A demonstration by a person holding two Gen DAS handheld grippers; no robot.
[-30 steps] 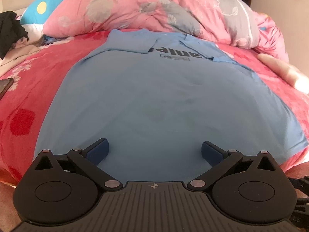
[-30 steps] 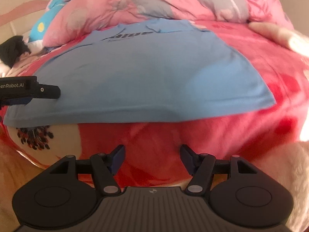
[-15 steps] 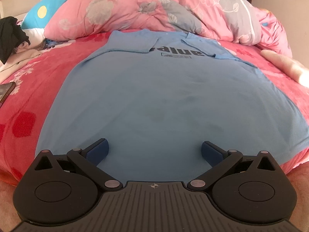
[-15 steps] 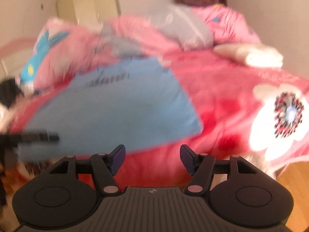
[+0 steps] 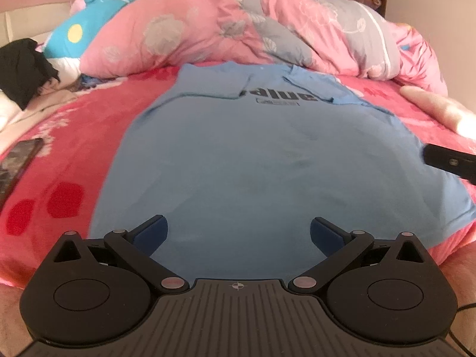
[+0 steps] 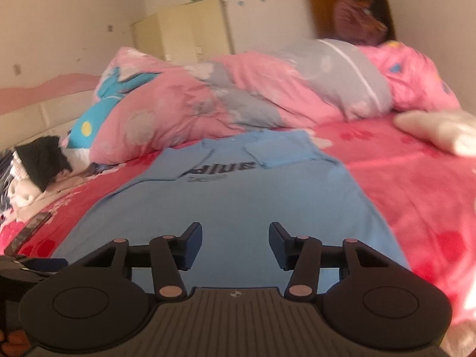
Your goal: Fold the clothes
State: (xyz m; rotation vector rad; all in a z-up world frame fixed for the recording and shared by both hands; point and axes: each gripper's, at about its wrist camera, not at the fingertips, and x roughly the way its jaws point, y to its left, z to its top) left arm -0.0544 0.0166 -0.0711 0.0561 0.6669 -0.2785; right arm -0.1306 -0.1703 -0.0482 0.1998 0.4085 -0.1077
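The shirt (image 5: 267,172) lay flat on the bed (image 5: 74,154), sleeves tucked in, body unfolded. Left tongs (image 5: 238,232) stood wide and empty; right tongs (image 6: 235,245), narrowing, held nothing.

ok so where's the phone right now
The phone lies at the far left edge of the left wrist view, on the red blanket left of the blue shirt, below the black garment.
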